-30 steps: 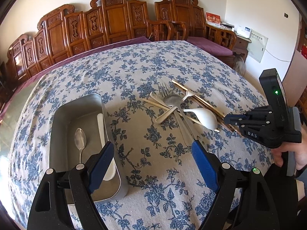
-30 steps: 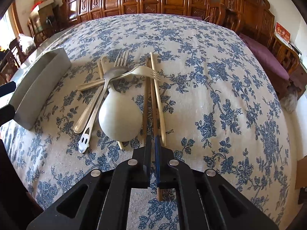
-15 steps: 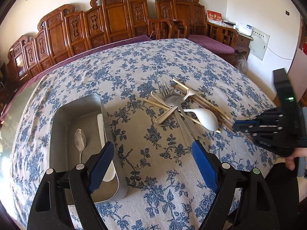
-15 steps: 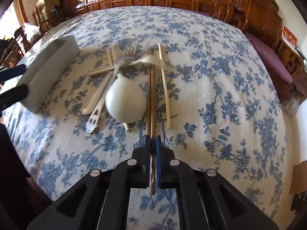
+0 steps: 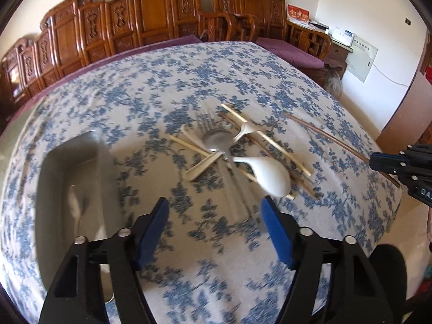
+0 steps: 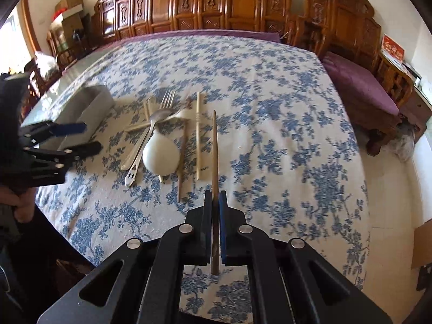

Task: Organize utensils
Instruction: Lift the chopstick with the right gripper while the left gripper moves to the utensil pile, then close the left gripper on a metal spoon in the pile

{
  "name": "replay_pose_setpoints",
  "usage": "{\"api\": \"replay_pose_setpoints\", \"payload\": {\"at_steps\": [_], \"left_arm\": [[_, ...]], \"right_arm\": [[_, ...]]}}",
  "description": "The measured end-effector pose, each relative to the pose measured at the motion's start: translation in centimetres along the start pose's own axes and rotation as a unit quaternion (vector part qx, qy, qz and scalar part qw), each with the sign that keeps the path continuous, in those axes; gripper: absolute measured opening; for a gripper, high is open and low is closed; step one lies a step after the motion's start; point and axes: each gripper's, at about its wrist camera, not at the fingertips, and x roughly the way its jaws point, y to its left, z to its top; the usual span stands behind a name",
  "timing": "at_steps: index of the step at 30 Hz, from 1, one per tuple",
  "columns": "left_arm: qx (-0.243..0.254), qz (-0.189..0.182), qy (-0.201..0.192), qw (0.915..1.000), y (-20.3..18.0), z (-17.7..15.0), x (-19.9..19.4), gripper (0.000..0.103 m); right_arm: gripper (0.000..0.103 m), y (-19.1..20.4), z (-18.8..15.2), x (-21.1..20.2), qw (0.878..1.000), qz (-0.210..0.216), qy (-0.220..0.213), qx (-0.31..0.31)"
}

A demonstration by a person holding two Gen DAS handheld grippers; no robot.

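right gripper (image 6: 215, 199) jaws clamped on dark chopstick (image 6: 214, 145), lifted off surface | left gripper (image 5: 214, 216) jaws apart, just been closing, empty, near metal tray (image 5: 67, 167) | risk: thin chopstick pivots, slips out

A metal tray (image 5: 67, 162) sits at the left of the counter (image 5: 162, 94), with a spoon (image 5: 75, 205) lying inside it. To its right, well apart, lies a crossed heap of forks (image 6: 164, 102), chopsticks (image 6: 198, 135) and a ladle-like spoon (image 6: 160, 154). Right of the heap, one chopstick (image 6: 214, 148) is raised off the counter, pointing toward the far chairs (image 6: 229, 2) behind the counter.
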Motion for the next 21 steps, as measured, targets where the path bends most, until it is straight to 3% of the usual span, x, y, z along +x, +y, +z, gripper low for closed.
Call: {"api": "replay_pose_setpoints", "payload": {"at_steps": [2,6,12,15,21], "left_arm": [[-0.007,-0.008,0.004,0.9999,-0.3,0.7,0.9,0.055],[-0.03,-0.032,0.021,0.9988,-0.4,2.0,3.0,0.033],[-0.048,-0.043,0.044,0.997,-0.8,2.8,5.8,0.015],[-0.042,-0.04,0.05,0.997,-1.3,2.7,6.4,0.011],[-0.056,-0.041,0.073,0.9949,-1.2,2.4,7.8,0.011]], "right_arm": [[0.006,-0.6,0.2,-0.5,1.0,0.002,-0.009,0.009],[0.006,-0.9,0.5,-0.9,1.0,0.013,-0.019,0.016],[0.006,-1.0,0.6,-1.1,0.999,0.023,-0.024,0.022],[0.006,-1.2,0.6,-1.0,0.999,0.027,-0.023,0.025],[0.006,-1.0,0.5,-0.7,0.999,0.032,-0.021,0.026]]}}
